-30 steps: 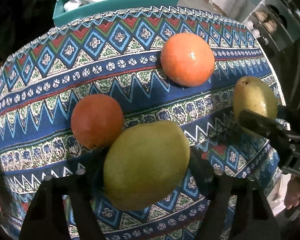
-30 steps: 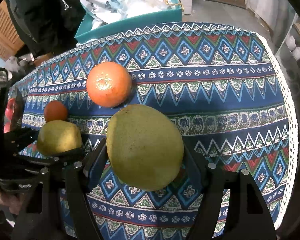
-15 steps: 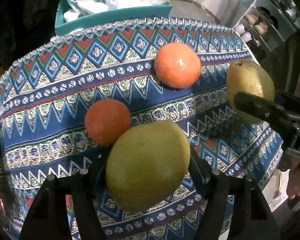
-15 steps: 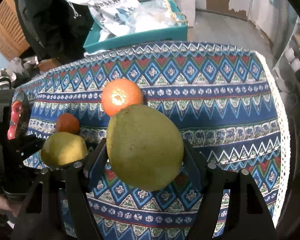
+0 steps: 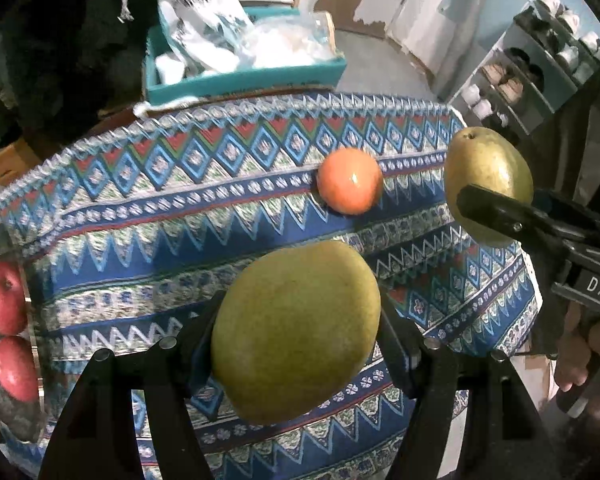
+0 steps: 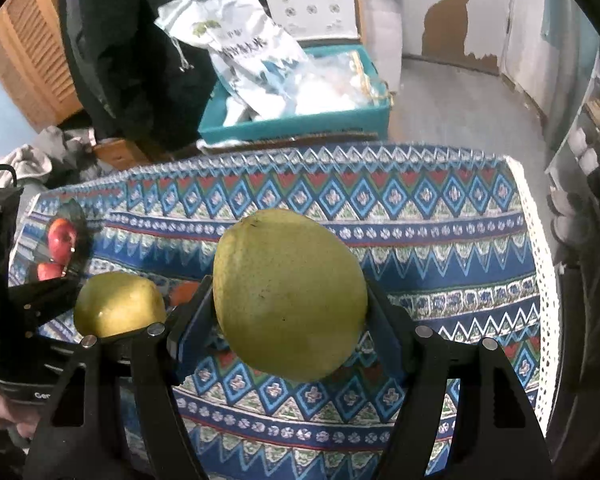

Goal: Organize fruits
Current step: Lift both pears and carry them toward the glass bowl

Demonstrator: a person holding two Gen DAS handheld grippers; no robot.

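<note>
My left gripper [image 5: 296, 332] is shut on a yellow-green pear [image 5: 296, 328] and holds it above the patterned tablecloth [image 5: 172, 220]. My right gripper [image 6: 290, 300] is shut on a second yellow-green pear [image 6: 290, 292], also lifted; that pear shows at the right of the left wrist view [image 5: 486, 178]. The left pear shows in the right wrist view [image 6: 118, 304]. An orange [image 5: 350, 180] lies on the cloth. A bit of another orange fruit [image 6: 184, 292] shows behind my right gripper's finger. Red apples [image 5: 2, 296] sit on a shiny tray [image 5: 32, 320] at the left edge.
A teal box [image 6: 300, 120] with plastic bags stands behind the table. A shoe rack [image 5: 540, 68] is at the far right. The table's right edge with white trim [image 6: 544, 280] drops to grey floor. A dark jacket [image 6: 132, 52] hangs at the back left.
Both grippers have risen and pulled back with their pears. The table looks smaller and the smaller orange fruit is now hidden behind the left pear. The apple tray has come into view.
</note>
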